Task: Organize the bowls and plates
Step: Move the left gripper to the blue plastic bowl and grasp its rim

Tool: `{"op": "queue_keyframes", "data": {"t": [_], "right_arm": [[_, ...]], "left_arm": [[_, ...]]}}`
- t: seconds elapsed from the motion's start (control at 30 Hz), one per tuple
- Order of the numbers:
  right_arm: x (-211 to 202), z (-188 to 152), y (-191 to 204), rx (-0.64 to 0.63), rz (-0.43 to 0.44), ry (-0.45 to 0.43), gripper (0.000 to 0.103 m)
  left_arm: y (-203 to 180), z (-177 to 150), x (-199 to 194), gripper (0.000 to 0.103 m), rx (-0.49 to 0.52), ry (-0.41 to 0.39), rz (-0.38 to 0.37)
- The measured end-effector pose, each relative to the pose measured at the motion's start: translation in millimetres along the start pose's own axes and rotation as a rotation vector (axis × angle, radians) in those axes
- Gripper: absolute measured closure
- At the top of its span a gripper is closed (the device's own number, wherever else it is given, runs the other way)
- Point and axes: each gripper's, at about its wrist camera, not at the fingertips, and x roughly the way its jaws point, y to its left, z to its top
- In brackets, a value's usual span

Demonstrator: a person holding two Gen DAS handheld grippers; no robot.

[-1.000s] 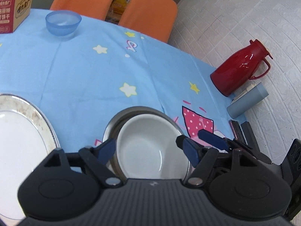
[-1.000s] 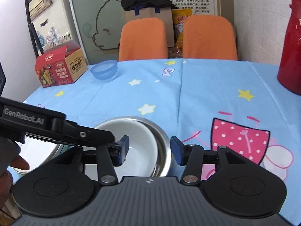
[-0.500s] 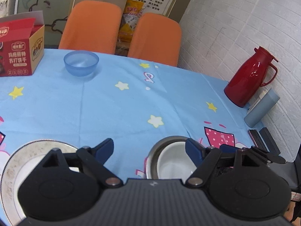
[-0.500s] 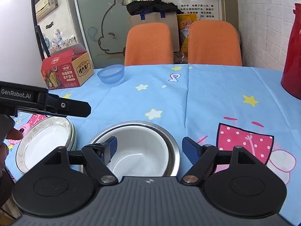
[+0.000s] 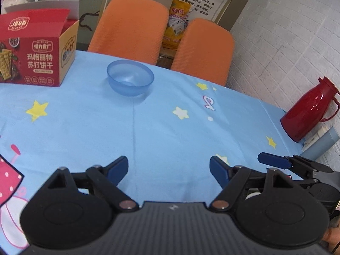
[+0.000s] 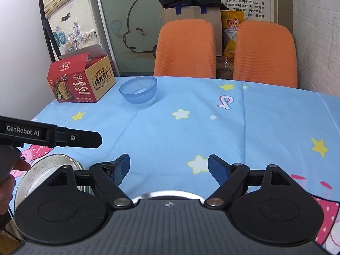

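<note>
A translucent blue bowl [image 5: 130,77] stands upright on the far side of the blue tablecloth; it also shows in the right wrist view [image 6: 138,90]. My left gripper [image 5: 169,169] is open and empty, well short of the bowl. My right gripper [image 6: 169,167] is open and empty. Below it only the rim of the steel bowl [image 6: 167,193] shows. A white plate stack [image 6: 48,170] lies at the lower left of the right wrist view, partly hidden by the gripper. The left gripper's arm [image 6: 51,136] reaches in above that stack.
A red cracker box [image 5: 36,59] stands at the far left. A red thermos [image 5: 308,114] and a grey-blue cup [image 5: 320,142] stand at the right edge by the wall. Two orange chairs [image 6: 184,48] stand behind the table.
Both grippers have lifted and tilted up from the nested bowls toward the far side of the table. The right gripper's jaws have opened wider. The nested bowls have dropped out of the left view.
</note>
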Motion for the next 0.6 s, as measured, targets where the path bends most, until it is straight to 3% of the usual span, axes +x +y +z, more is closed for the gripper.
{"op": "queue_keyframes", "data": {"t": [0.23, 0.4, 0.6], "right_arm": [[53.6, 70.7, 2.7, -0.049, -0.005, -0.009, 0.0], [133.7, 108.1, 5.2, -0.069, -0.047, 0.046, 0.0], [206.9, 116.6, 12.3, -0.13, -0.053, 0.135, 0.0]], "left_arm": [[61.5, 61.7, 33.9, 0.023, -0.244, -0.019, -0.023], [97.5, 100.9, 88.7, 0.023, -0.396, 0.0, 0.024], [109.3, 120.6, 125.2, 0.024, -0.39, -0.012, 0.1]]}}
